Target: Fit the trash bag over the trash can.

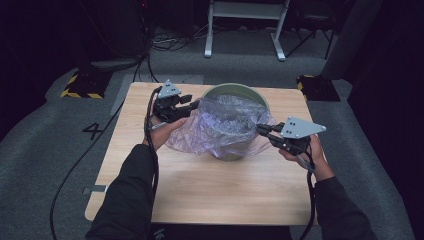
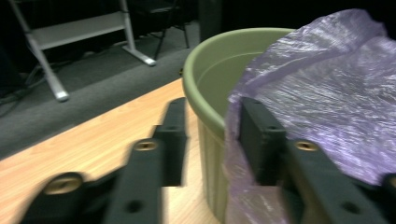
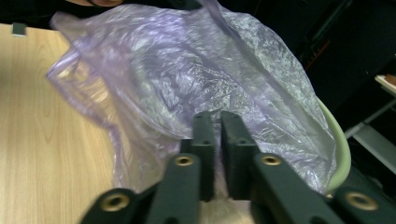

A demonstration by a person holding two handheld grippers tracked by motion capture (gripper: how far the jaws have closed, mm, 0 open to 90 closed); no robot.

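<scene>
A: Status, nearest first?

B: Right gripper [image 1: 264, 131], at 4 o'clock of the bin [image 1: 235, 91], has its jaws nearly closed, pinching the bag [image 1: 225, 122] edge. Left gripper [image 1: 192, 106], at 10 o'clock, stands with jaws apart; film lies against one jaw, the rim in the gap.

A: Step in hand?

B: Probably lining the bin: the bag drapes over the mouth, not yet seated. Next, spread the film and fold it over the rim.

A: Materials?

B: Thin, crinkled, translucent purple film; smooth, rigid, round green bin, mid-table [image 1: 200, 190] toward 12 o'clock.
</scene>
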